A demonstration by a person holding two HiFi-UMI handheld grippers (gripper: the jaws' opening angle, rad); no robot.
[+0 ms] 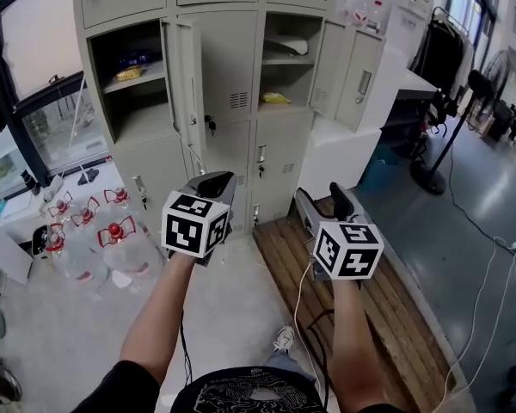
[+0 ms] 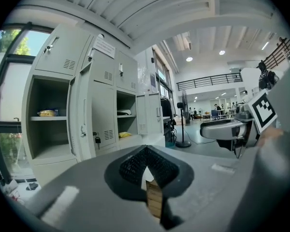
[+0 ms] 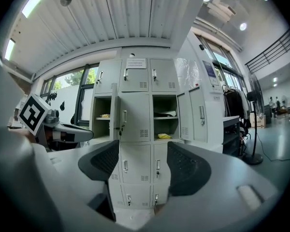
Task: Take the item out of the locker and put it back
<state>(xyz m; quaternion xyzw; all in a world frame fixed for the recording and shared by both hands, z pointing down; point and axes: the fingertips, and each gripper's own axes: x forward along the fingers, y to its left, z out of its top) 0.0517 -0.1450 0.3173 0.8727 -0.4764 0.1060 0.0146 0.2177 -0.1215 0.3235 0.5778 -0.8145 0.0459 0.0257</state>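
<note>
In the locker [image 1: 228, 58], the left open compartment [image 1: 142, 106] is holding a snack packet [image 1: 131, 71]. The left gripper [image 1: 217, 179] is hovering pinched together, empty. The right open compartment [image 1: 284, 80] is holding a yellow item [image 1: 275, 98]; the right gripper [image 1: 322, 198] is gaping wide, empty.

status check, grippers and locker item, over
Left gripper jaws shut, empty. Right gripper jaws open, empty. Yellow item in open locker, untouched. Water bottles off left.

Right tool [image 3: 142, 164]: jaws wide apart, nothing between them. Far ahead stands the grey locker [image 3: 135, 120], with two upper compartments open. Yellow item [image 3: 163, 136] lies in the right open compartment. Left tool [image 3: 70, 132] is near, at left.
</note>
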